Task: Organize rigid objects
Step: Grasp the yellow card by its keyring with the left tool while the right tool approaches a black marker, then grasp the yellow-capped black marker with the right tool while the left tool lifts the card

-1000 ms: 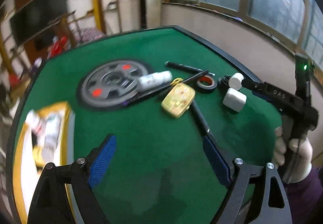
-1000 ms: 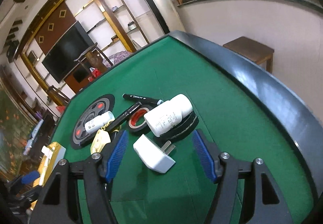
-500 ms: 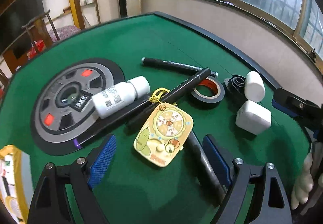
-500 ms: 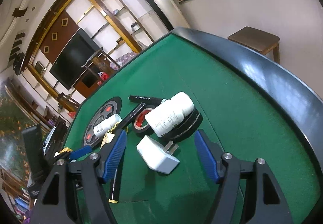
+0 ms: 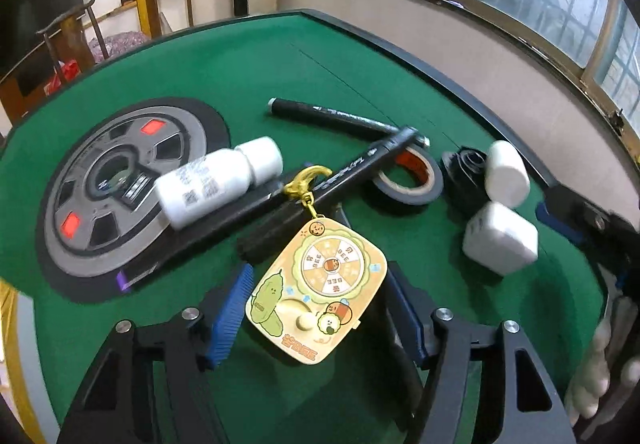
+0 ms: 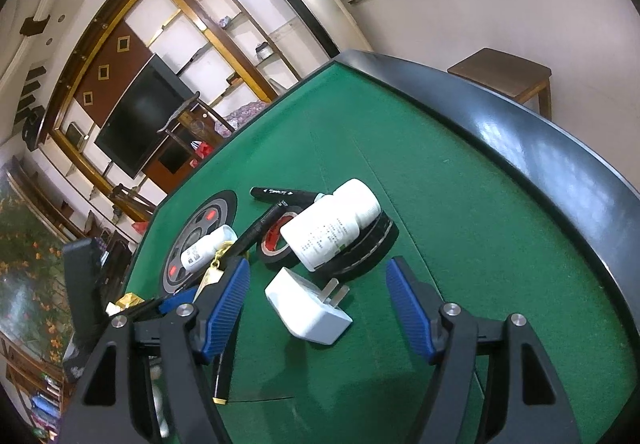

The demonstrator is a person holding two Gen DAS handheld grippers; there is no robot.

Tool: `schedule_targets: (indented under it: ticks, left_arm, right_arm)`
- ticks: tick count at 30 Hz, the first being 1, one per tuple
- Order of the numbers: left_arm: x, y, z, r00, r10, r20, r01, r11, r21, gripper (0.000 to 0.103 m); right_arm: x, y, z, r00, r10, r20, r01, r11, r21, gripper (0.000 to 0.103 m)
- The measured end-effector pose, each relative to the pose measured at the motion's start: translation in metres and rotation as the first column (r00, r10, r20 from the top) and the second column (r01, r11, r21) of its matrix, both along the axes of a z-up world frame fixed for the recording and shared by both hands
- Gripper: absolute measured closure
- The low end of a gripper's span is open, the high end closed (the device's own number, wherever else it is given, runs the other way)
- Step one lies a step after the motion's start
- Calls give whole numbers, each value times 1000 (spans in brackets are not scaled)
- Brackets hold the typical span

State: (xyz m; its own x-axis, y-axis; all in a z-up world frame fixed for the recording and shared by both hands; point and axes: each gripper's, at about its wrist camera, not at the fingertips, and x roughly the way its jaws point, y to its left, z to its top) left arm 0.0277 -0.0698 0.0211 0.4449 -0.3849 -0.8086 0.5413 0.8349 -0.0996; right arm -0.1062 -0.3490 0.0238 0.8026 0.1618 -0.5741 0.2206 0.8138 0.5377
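Note:
In the left wrist view my left gripper (image 5: 318, 314) is open, its blue pads on either side of a yellow cartoon keychain tag (image 5: 318, 294) with a gold clasp. Beyond it lie a small white bottle (image 5: 216, 180), two black markers (image 5: 332, 184), a black tape roll (image 5: 408, 180), a white pill bottle (image 5: 506, 174) and a white charger plug (image 5: 500, 238). In the right wrist view my right gripper (image 6: 316, 312) is open around the white charger plug (image 6: 306, 304), with the white pill bottle (image 6: 330, 230) lying on a black disc (image 6: 372, 248) just beyond.
Everything lies on a green felt table (image 5: 248, 60) with a black raised rim (image 6: 520, 140). A grey wheel-pattern mat (image 5: 116, 188) lies at the left. A wooden stool (image 6: 504, 72) stands beyond the rim. The right gripper shows at the left view's right edge (image 5: 592, 224).
My left gripper has moved forward and lower until its pads flank the keychain tag. My right gripper has edged closer to the charger plug. Both stay open.

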Motion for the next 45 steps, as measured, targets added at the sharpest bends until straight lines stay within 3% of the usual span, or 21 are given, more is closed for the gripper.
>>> schedule_targets:
  ticks: [14,21,25,26,27,28,30,34,36,40,44,45]
  left_arm:
    - [-98,95,29,995,100,20,-97,989,-110,34]
    - [-106,122,41,983,180,30,-169,962,-212,34]
    - [-114,136,44,978,204,44,-188,953,-236,35]
    - [-116,140,45,976,210,51,-192,952,-240,37]
    - [-117,144,46,976,214,50,-196,949,-247,57]
    - [-117,147,45,977,211,40,-194,947,-257,67]
    - [-116,155,43,977,211,16,-197,936,-292,67]
    - [-115,163,34,977,213,-18,-209,933,-292,67]
    - [-117,163,33,976,219,-5,-213,940,-267,66]
    - [-116,157,30,975,222,19,-211,947,-240,45]
    - [-110,156,26,976,220,-3,-212,941,-262,45]
    - [-108,156,25,975,223,-13,-218,938,-270,45]
  right_arm:
    - [0,0,-1,1000,-11,-14,11,1000,-5,33]
    - [0,8,2,999,-18,-28,16,998,-56,33]
    - [-7,23,14,998,36,-60,-42,994,-97,33]
    - [-13,28,19,997,53,-52,-57,995,-86,33]
    - [-20,36,24,996,82,-41,-85,994,-71,33]
    - [-22,47,30,992,117,-39,-120,990,-74,33]
    - [-19,74,38,979,194,-70,-201,973,-114,33]
    - [7,109,26,948,274,-158,-293,950,-108,33]
    - [22,120,18,940,280,-197,-306,944,-120,33]
    - [50,141,3,922,275,-273,-336,918,-209,33]
    - [70,159,-7,909,243,-340,-350,887,-302,35]
    - [76,164,-9,902,236,-361,-361,871,-333,41]
